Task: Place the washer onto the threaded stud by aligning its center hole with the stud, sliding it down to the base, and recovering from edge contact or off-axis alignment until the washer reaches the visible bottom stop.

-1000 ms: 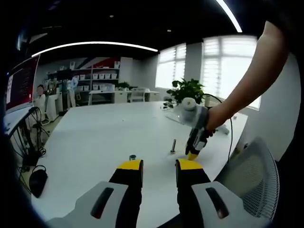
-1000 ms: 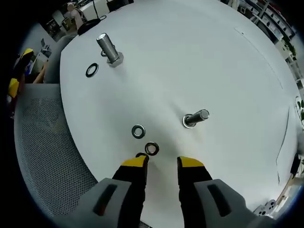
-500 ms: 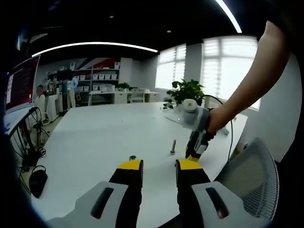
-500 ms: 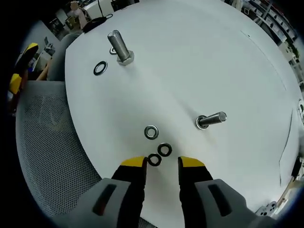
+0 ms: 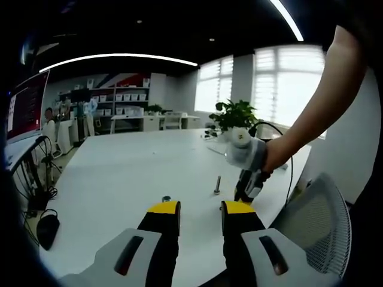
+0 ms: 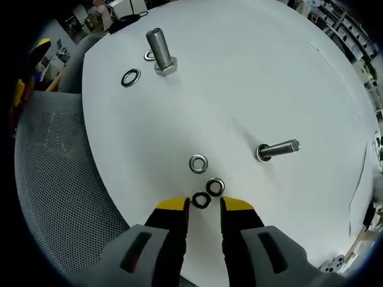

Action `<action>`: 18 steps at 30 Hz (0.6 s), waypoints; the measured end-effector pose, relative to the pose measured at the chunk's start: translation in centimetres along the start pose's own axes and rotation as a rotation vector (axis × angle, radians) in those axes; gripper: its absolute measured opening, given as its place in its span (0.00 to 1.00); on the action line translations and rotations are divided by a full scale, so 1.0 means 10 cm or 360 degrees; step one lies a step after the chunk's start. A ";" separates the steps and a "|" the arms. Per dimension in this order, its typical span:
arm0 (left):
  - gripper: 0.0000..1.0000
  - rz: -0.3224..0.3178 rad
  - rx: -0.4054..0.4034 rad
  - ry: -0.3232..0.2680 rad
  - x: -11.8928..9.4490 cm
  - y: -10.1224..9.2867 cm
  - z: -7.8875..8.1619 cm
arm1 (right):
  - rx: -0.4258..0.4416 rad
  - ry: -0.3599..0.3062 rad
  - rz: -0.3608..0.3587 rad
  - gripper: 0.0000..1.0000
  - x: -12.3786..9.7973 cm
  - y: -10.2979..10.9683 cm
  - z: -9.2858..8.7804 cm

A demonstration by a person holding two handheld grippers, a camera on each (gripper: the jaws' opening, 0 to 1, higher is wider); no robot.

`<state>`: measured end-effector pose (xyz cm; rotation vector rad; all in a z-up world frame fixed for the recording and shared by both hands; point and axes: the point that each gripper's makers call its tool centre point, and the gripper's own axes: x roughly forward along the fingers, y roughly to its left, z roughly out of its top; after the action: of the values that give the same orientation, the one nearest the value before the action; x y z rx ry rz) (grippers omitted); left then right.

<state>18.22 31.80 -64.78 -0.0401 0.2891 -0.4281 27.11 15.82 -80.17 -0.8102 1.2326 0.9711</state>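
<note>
Three washers [image 6: 201, 200] ahead of right gripper [image 6: 201, 204], possibly untouched

In the right gripper view, a washer [image 6: 149, 55] behind the upright bolt [image 6: 161, 52] near the table's [image 6: 251, 66] far edge is mostly hidden. In the left gripper view, washers are too small to discern.
</note>
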 end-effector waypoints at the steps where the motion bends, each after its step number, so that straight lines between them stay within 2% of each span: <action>1: 0.26 0.0000 0.0002 -0.0003 0.00 0.00 0.00 | -0.0038 0.0004 -0.0015 0.22 0.00 0.01 0.00; 3: 0.26 -0.0001 0.0005 -0.0002 0.00 0.00 0.00 | -0.0071 0.0005 -0.0026 0.21 0.01 0.02 0.00; 10: 0.25 -0.0002 0.0010 -0.0008 0.00 -0.01 0.01 | -0.0060 0.0013 -0.0033 0.20 0.01 0.01 0.00; 15: 0.25 -0.0002 0.0016 -0.0009 0.00 -0.01 0.01 | -0.0131 0.0062 -0.0041 0.17 0.02 0.06 0.02; 18: 0.25 -0.0004 0.0016 -0.0005 0.00 -0.01 0.01 | -0.0111 0.0091 -0.0049 0.17 0.02 0.05 0.02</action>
<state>18.19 31.72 -64.72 -0.0313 0.2838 -0.4317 26.77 16.23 -80.35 -0.9146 1.2374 0.9758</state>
